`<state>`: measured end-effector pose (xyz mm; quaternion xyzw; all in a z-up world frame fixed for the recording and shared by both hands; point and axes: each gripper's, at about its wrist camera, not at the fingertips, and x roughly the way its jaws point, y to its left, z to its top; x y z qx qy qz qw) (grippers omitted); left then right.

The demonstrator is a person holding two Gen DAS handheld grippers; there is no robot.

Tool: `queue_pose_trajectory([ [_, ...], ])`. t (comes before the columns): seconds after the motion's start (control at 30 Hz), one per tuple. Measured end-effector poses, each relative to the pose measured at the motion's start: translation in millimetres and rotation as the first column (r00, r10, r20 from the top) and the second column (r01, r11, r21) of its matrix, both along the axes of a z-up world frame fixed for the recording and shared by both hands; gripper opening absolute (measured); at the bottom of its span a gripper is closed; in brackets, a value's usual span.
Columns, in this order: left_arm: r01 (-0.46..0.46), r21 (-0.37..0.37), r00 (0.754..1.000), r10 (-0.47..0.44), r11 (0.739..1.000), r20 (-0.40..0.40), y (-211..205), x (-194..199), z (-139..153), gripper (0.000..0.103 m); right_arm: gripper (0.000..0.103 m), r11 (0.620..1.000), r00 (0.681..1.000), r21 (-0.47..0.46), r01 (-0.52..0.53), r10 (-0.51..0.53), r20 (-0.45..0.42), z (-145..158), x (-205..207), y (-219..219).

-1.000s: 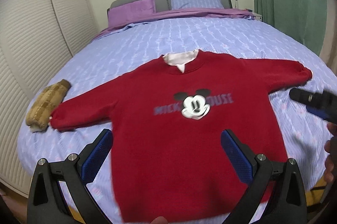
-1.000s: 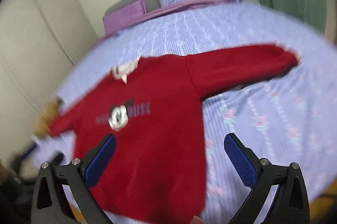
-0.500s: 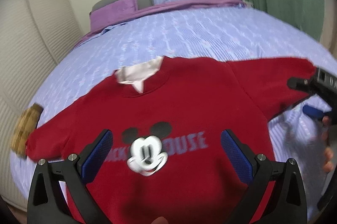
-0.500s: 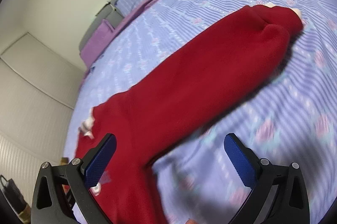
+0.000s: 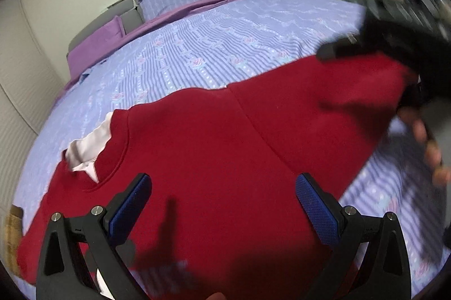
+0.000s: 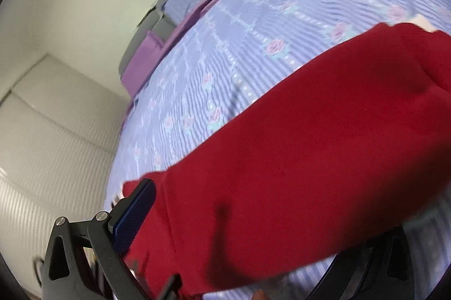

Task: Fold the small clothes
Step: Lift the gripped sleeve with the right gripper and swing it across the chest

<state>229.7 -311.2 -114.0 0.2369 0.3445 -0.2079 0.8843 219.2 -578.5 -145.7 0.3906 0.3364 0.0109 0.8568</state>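
Blur smears our right gripper (image 5: pixel 394 46) in the left wrist view, so we cannot tell how its fingers stand; in its own view the red sweatshirt (image 6: pixel 296 147) covers the right finger and only the left pad (image 6: pixel 135 212) shows; our left gripper (image 5: pixel 222 207) holds its fingers wide apart above the sweatshirt (image 5: pixel 225 147), which lies on the bed (image 5: pixel 225 40); no writing is readable.
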Motion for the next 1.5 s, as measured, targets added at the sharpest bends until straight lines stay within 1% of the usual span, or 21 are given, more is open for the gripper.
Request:
queue_pose_trajectory([
  [0.1, -0.005, -0.025, 1.000, 0.005, 1.000, -0.020, 3.1, 9.1, 0.3, 0.103, 0.103, 0.996, 0.996, -0.058, -0.071, 0.074, 0.048, -3.4, -5.6, 9.3],
  [0.2, -0.015, -0.067, 0.998, 0.011, 0.998, -0.061, 9.8, 10.9, 0.3, 0.103, 0.103, 0.990, 0.992, -0.086, -0.110, 0.115, 0.054, -2.3, -7.9, 15.8],
  [0.27, -0.027, -0.079, 0.997, 0.021, 0.997, -0.075, 11.7, 10.9, -0.4, 0.103, 0.101, 0.996, 0.994, -0.050, -0.081, 0.084, 0.072, -2.0, -8.8, 13.2],
  [0.3, -0.031, -0.078, 0.997, 0.025, 0.996, -0.076, 11.6, 10.9, -0.9, 0.103, 0.097, 0.998, 0.994, -0.031, -0.063, 0.065, 0.085, -2.6, -12.9, 10.7],
  [0.33, -0.033, -0.073, 0.997, 0.028, 0.997, -0.073, 10.7, 10.3, -1.4, 0.103, 0.072, 0.998, 0.994, 0.008, -0.055, 0.054, 0.093, -6.0, -13.4, 7.3],
  [0.37, -0.032, -0.067, 0.997, 0.028, 0.997, -0.067, 9.8, 9.0, -1.2, 0.103, 0.037, 0.996, 0.995, 0.074, -0.056, 0.050, 0.087, -13.0, -11.5, 2.6],
  [0.43, -0.029, -0.055, 0.998, 0.026, 0.998, -0.056, 7.2, 8.5, -1.5, 0.103, 0.008, 0.965, 0.998, 0.259, -0.034, 0.020, 0.056, -36.8, -11.6, -8.0],
  [0.47, -0.026, -0.053, 0.998, 0.024, 0.998, -0.052, 7.0, 7.6, -1.5, 0.103, 0.008, 0.953, 0.998, 0.300, -0.029, 0.010, 0.065, -42.7, -11.5, -10.8],
  [0.5, -0.024, -0.050, 0.999, 0.021, 0.998, -0.049, 6.4, 7.6, -1.5, 0.103, 0.008, 0.955, 0.996, 0.295, -0.038, 0.014, 0.084, -40.8, -12.4, -10.2],
  [0.73, -0.023, -0.076, 0.997, 0.017, 0.997, -0.075, 10.3, 12.0, -4.2, 0.103, 0.007, 0.989, 0.986, 0.151, 0.004, -0.029, 0.166, -14.4, -23.8, 12.6],
  [0.77, -0.022, -0.075, 0.997, 0.016, 0.997, -0.082, 10.8, 12.9, -5.0, 0.103, 0.007, 0.995, 0.987, 0.099, 0.011, -0.027, 0.156, -7.9, -24.9, 17.2],
  [0.8, -0.019, -0.079, 0.996, 0.012, 0.997, -0.091, 11.6, 14.0, -5.3, 0.103, 0.007, 1.000, 0.990, -0.007, 0.015, -0.014, 0.139, 4.3, -23.6, 27.9],
  [0.87, -0.026, -0.102, 0.993, 0.014, 0.994, -0.117, 16.1, 18.0, -4.6, 0.103, 0.007, 0.993, 0.990, -0.121, 0.012, 0.005, 0.142, 22.6, -24.3, 41.2],
  [0.97, -0.046, -0.139, 0.986, 0.023, 0.989, -0.163, 21.5, 22.9, -5.0, 0.103, 0.007, 0.974, 0.989, -0.227, -0.014, 0.047, 0.143, 50.0, -22.0, 61.0],
  [1.03, -0.046, -0.142, 0.983, 0.020, 0.989, -0.183, 22.1, 25.0, -6.8, 0.103, 0.006, 0.937, 0.990, -0.344, -0.059, 0.099, 0.101, 64.9, -20.1, 78.0],
  [1.1, -0.041, -0.141, 0.981, 0.012, 0.989, -0.196, 22.3, 26.4, -8.7, 0.103, 0.006, 0.877, 0.987, -0.467, -0.113, 0.152, 0.046, 78.6, -12.1, 100.2],
  [1.27, -0.004, -0.143, 0.971, -0.030, 0.990, -0.236, 30.5, 27.4, -8.0, 0.099, 0.006, 0.765, 0.963, -0.598, -0.240, 0.267, -0.045, 97.4, -10.5, 133.6],
  [1.33, 0.000, -0.141, 0.972, -0.033, 0.990, -0.234, 41.8, 24.6, -5.3, 0.098, 0.006, 0.668, 0.951, -0.690, -0.279, 0.292, -0.102, 102.1, -7.3, 155.8],
  [1.37, -0.013, -0.140, 0.974, -0.019, 0.990, -0.228, 51.1, 23.0, -3.7, 0.098, 0.006, 0.596, 0.943, -0.746, -0.298, 0.306, -0.133, 105.0, -4.4, 171.4],
  [1.4, -0.028, -0.142, 0.975, -0.004, 0.989, -0.223, 63.0, 21.1, -2.1, 0.098, 0.006, 0.542, 0.935, -0.780, -0.314, 0.318, -0.155, 106.7, -2.8, 184.5],
  [1.5, -0.091, -0.148, 0.973, 0.056, 0.985, -0.225, 107.9, 18.0, 1.3, 0.098, 0.006, 0.453, 0.903, -0.810, -0.371, 0.381, -0.200, 109.1, -0.4, 217.7],
])
